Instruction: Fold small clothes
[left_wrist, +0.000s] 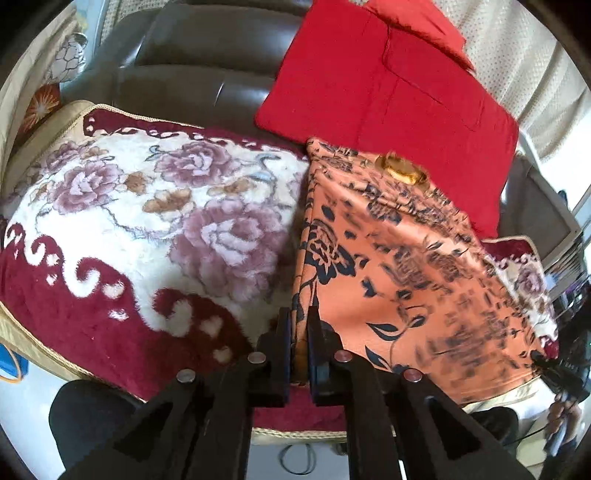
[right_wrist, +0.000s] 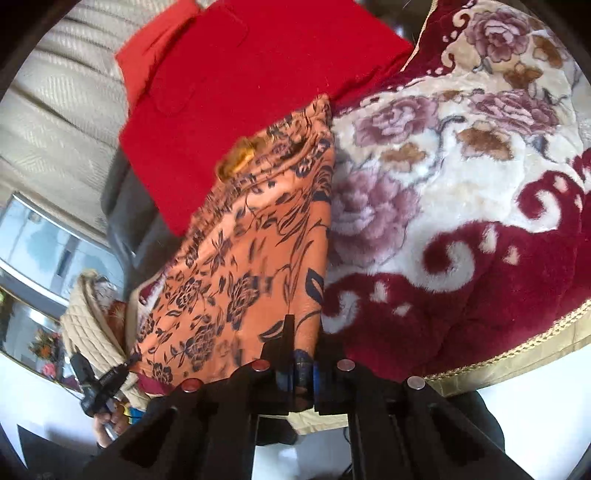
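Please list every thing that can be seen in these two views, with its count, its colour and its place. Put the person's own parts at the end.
Orange cloth with black flower print: one, orange and black, on the blanket, near edge pinched by both grippers.
Folded red garment: one, red, behind the orange cloth, partly on the seat.
Plush flowered blanket: one, cream, mauve and dark red, spread under the clothes.
Dark leather seat: one, dark brown, behind the blanket.
Gold ornament: one, golden, at the far end of the orange cloth.
Left gripper: one, black, shut on the cloth.
Right gripper: one, black, shut on the cloth.
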